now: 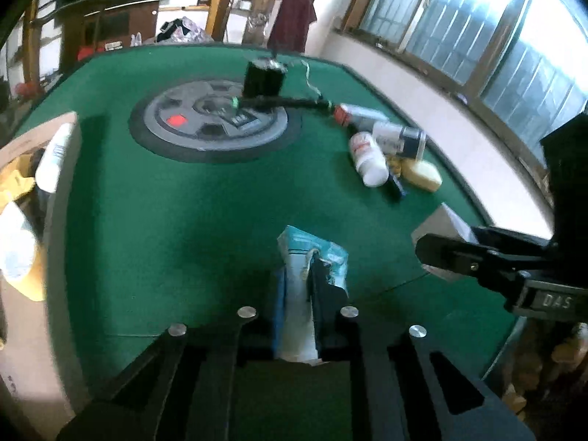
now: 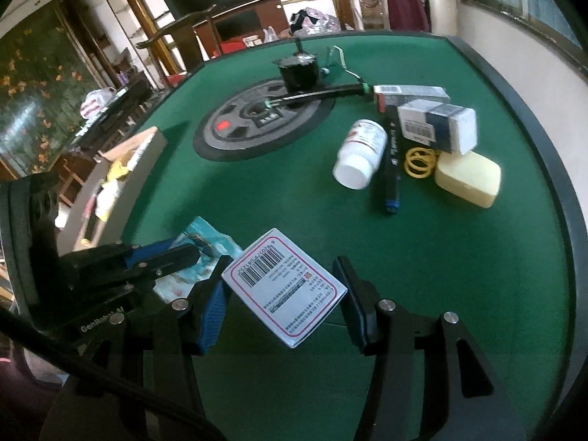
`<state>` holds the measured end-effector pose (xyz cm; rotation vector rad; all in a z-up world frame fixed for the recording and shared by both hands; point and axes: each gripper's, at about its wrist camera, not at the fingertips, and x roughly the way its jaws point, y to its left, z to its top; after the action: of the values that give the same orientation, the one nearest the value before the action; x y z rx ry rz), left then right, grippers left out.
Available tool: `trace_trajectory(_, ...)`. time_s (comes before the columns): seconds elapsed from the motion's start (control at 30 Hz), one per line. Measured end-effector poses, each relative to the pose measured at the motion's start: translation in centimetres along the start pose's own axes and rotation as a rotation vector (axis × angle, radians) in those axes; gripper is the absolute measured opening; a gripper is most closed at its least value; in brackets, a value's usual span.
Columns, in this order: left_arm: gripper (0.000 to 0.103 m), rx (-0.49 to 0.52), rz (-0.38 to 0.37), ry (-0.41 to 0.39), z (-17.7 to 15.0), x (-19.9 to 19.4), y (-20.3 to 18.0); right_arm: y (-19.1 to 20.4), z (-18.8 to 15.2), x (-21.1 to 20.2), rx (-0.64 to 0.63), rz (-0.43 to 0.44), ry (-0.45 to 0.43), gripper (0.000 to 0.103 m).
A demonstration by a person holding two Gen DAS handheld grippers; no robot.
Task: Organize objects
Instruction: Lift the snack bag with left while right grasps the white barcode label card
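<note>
Left gripper (image 1: 308, 294), bottom centre of the left wrist view, is clamped tight on a teal-and-white packet (image 1: 312, 257); print on the packet too blurred to read. The same packet (image 2: 200, 253) shows at lower left of the right wrist view, pinched in that gripper, whose body reads "GenRobot AI".

Right gripper (image 2: 283, 294), lower centre of the right wrist view, grips a white box (image 2: 284, 286) with a red border, a barcode and small unreadable print; the digits under the barcode are too small to trust. The box sits tilted between the pads, raised off the green counter (image 2: 294, 202). In the left wrist view that gripper (image 1: 437, 253) enters from the right, its body marked "DAS".

Upper right of the right wrist view, a pile on the counter: white bottle (image 2: 362, 152) lying on its side, black pen (image 2: 391, 161), yellow rings (image 2: 419, 161), pale yellow case (image 2: 468, 178), two barcoded boxes (image 2: 437, 125), touching or overlapping. A cardboard box (image 1: 22, 169) with items inside stands at left edge of the left wrist view. Grey round disc (image 2: 257, 121) at counter centre.
</note>
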<state>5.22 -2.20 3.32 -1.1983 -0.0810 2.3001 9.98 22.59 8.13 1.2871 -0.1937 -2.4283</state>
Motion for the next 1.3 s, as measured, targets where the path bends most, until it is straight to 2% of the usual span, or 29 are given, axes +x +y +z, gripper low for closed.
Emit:
trace_trajectory(0.23,0.003,-0.155,-0.073,-0.107,0.2,-6.1,5.1,2.7,1.2,0.1,-0.006,0.072,-0.005,0.053)
trace_trajectory(0.4,0.003,-0.224,-0.019,-0.248,-0.3,-13.3,10.0,6.1,2.6,1.0,-0.032,0.155,0.008,0.053)
trace_trajectory(0.5,0.003,-0.271,0.021,-0.301,-1.2,-16.4,12.9,8.9,3.5,2.0,-0.058,0.224,0.027,0.053)
trace_trajectory(0.57,0.003,-0.314,0.043,-0.316,-2.1,-18.0,15.1,10.9,3.9,2.9,-0.087,0.25,0.041,0.053)
trace_trajectory(0.63,0.003,-0.345,0.037,-0.3,-2.9,-18.2,16.3,12.2,4.2,3.8,-0.11,0.23,0.043,0.054)
trace_trajectory(0.73,0.004,-0.335,0.013,-0.26,-3.7,-17.4,16.2,12.6,4.0,5.2,-0.103,0.2,0.054,0.053)
trace_trajectory(0.87,0.011,-0.24,-0.077,-0.176,-2.6,-14.1,12.3,10.6,3.3,5.1,-0.057,0.17,0.052,0.053)
trace_trajectory(0.9,0.02,-0.216,-0.094,-0.157,-2.2,-13.3,11.1,9.8,3.1,4.8,-0.043,0.16,0.048,0.053)
trace_trajectory(0.93,0.037,-0.192,-0.105,-0.136,-1.9,-12.2,9.9,8.9,2.9,4.5,-0.024,0.152,0.044,0.053)
trace_trajectory(0.97,0.046,-0.169,-0.104,-0.109,-1.5,-11.0,8.4,7.9,2.8,4.0,-0.004,0.144,0.037,0.053)
trace_trajectory(1.0,0.06,-0.155,-0.097,-0.089,-1.3,-10.0,7.4,6.8,2.5,3.5,0.023,0.131,0.025,0.053)
trace_trajectory(1.1,0.061,-0.127,-0.053,-0.017,-0.7,-6.2,4.9,4.1,2.0,2.1,0.085,0.118,0.002,0.053)
trace_trajectory(1.27,0.061,-0.063,0.142,0.121,-1.1,0.2,2.9,0.8,1.3,0.8,0.152,0.13,-0.021,0.053)
trace_trajectory(1.3,0.063,-0.035,0.171,0.113,-1.4,0.6,2.5,0.4,1.2,0.8,0.158,0.137,-0.023,0.053)
